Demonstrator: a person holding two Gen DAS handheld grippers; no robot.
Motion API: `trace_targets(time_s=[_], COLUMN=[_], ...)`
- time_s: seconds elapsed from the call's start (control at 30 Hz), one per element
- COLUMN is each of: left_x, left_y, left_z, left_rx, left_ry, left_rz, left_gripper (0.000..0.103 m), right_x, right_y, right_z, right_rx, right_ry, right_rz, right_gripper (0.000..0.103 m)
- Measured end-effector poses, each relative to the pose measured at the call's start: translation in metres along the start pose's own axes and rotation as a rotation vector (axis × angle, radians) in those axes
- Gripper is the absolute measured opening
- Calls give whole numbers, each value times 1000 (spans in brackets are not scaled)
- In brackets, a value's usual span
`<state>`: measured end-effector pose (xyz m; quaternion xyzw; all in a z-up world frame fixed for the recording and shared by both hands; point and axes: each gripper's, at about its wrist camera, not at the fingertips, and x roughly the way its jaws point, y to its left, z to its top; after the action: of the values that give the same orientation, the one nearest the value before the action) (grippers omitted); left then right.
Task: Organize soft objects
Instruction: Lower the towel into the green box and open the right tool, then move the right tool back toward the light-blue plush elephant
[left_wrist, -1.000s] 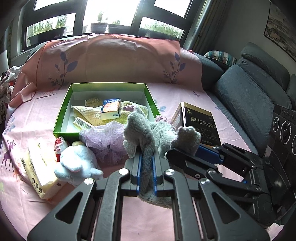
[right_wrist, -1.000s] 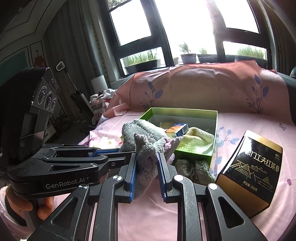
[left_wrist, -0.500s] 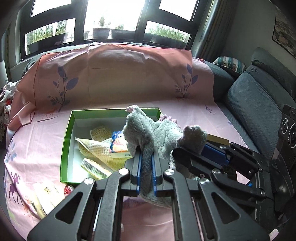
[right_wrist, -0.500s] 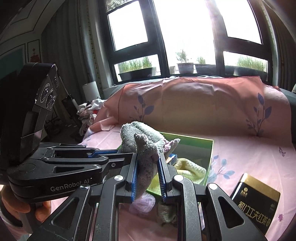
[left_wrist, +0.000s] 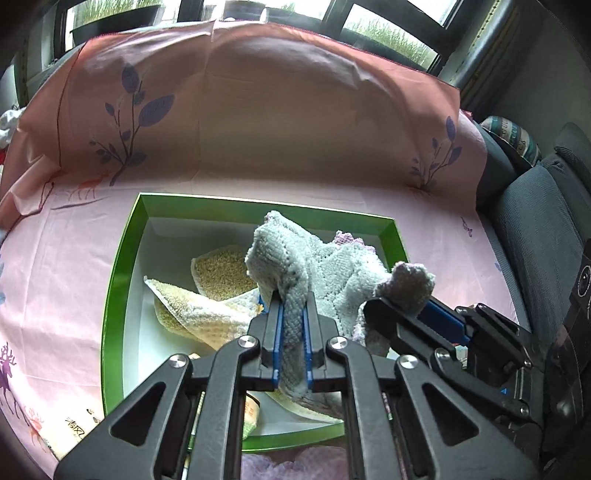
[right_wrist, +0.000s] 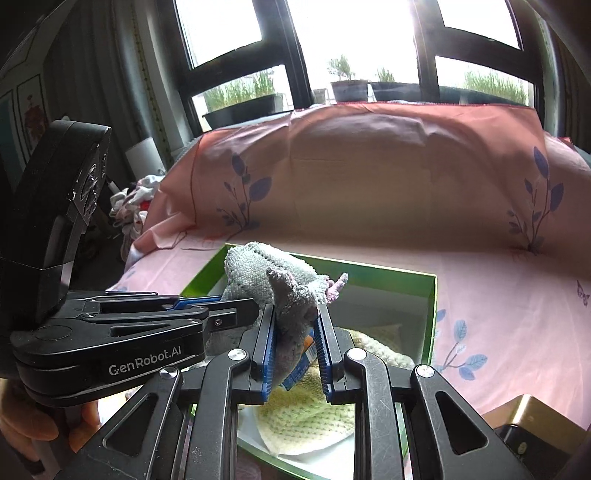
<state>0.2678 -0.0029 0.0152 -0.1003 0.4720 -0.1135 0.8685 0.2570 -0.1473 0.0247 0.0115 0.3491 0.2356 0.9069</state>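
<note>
Left gripper (left_wrist: 292, 332): blue-padded jaws closed on one end of a grey knitted cloth (left_wrist: 325, 266), which fills the narrow gap between them and drapes over the fingertips. Just to its right, the right gripper (left_wrist: 397, 295) enters from the side and pinches the other end of the same cloth, whose tip stands up above its jaws. The cloth is thus held between the two grippers, raised above the green box (left_wrist: 122, 258) that lies directly ahead of and below them.

Right wrist view: right gripper (right_wrist: 295, 347), jaws nearly closed on a grey-mauve fold of the cloth (right_wrist: 291, 295); the left gripper (right_wrist: 236, 314) reaches in from the left and meets the cloth just beyond the right gripper's fingertips. A hand (right_wrist: 26, 417) shows at the lower left under the left gripper's body.

Inside the box, below and just ahead of the left gripper, lie cream-yellow knitted cloths (left_wrist: 207, 295) on the white floor; a small orange-and-blue packet (right_wrist: 303, 354) shows between the right gripper's fingers, beneath the held cloth. A dark gold-edged tin (right_wrist: 532, 428) sits to the right of the right gripper, outside the box.

Beyond the box, a pink printed sheet (left_wrist: 258, 129) covers the surface and rises over a backrest; farther still, dark-framed windows (right_wrist: 351, 44) with potted plants (right_wrist: 347, 81).
</note>
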Motion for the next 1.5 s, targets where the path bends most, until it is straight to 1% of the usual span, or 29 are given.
trace_targets(time_s=[0.17, 0.3, 0.33, 0.37, 0.4, 0.43, 0.47, 0.5, 0.53, 0.57, 0.73, 0.8, 0.87, 0.9, 0.93, 1.0, 1.07, 1.13, 1.33, 1.5], left_x=[15, 18, 19, 19, 18, 17, 14, 11, 9, 6, -11, -20, -29, -34, -38, -49, -60, -70, -97, -122], left_y=[8, 15, 17, 18, 20, 22, 24, 24, 26, 27, 27, 25, 20, 18, 17, 13, 11, 8, -1, -7], left_z=[0, 0, 0, 0, -1, -2, -2, -2, -3, -4, -11, -15, -20, -23, -27, -35, -42, -51, -79, -107], left_rx=[-21, -29, -35, -42, -51, -58, -61, -61, -62, -63, -62, -56, -38, -26, -15, 1, 3, 8, 19, 17], left_ry=[36, 45, 48, 53, 55, 52, 44, 37, 35, 35, 31, 26, 22, 24, 20, 9, -3, -18, -42, -88], left_rz=[38, 68, 73, 79, 84, 89, 100, 100, 99, 101, 114, 119, 121, 126, 134, 148, 147, 133, 131, 124], left_gripper=[8, 11, 17, 33, 45, 67, 74, 74, 75, 75, 83, 84, 84, 85, 85, 86, 102, 102, 102, 102], right_x=[20, 24, 23, 23, 23, 22, 20, 18, 15, 11, -13, -23, -34, -39, -46, -59, -73, -86, -127, -152], right_y=[-2, -7, -8, -10, -11, -13, -16, -17, -19, -21, -20, -17, -12, -10, -7, -4, 1, 7, 26, 35], right_z=[-6, -8, -8, -9, -9, -9, -9, -10, -11, -12, -21, -26, -32, -35, -38, -44, -50, -55, -70, -85], right_rx=[4, 24, 30, 35, 39, 44, 52, 58, 63, 68, 83, 78, 72, 70, 71, 74, 73, 71, 44, 48], right_ry=[53, 60, 62, 67, 74, 79, 81, 85, 87, 81, 73, 75, 74, 73, 72, 64, 57, 47, 7, -2], right_rz=[-32, -56, -64, -73, -82, -91, -103, -112, -116, -120, -125, -138, -149, -148, -149, -156, -174, -190, -211, -191], right_gripper=[23, 23, 23, 23, 23, 25, 30, 35, 45, 51, 52, 58, 79, 83, 85, 85, 85, 85, 85, 85])
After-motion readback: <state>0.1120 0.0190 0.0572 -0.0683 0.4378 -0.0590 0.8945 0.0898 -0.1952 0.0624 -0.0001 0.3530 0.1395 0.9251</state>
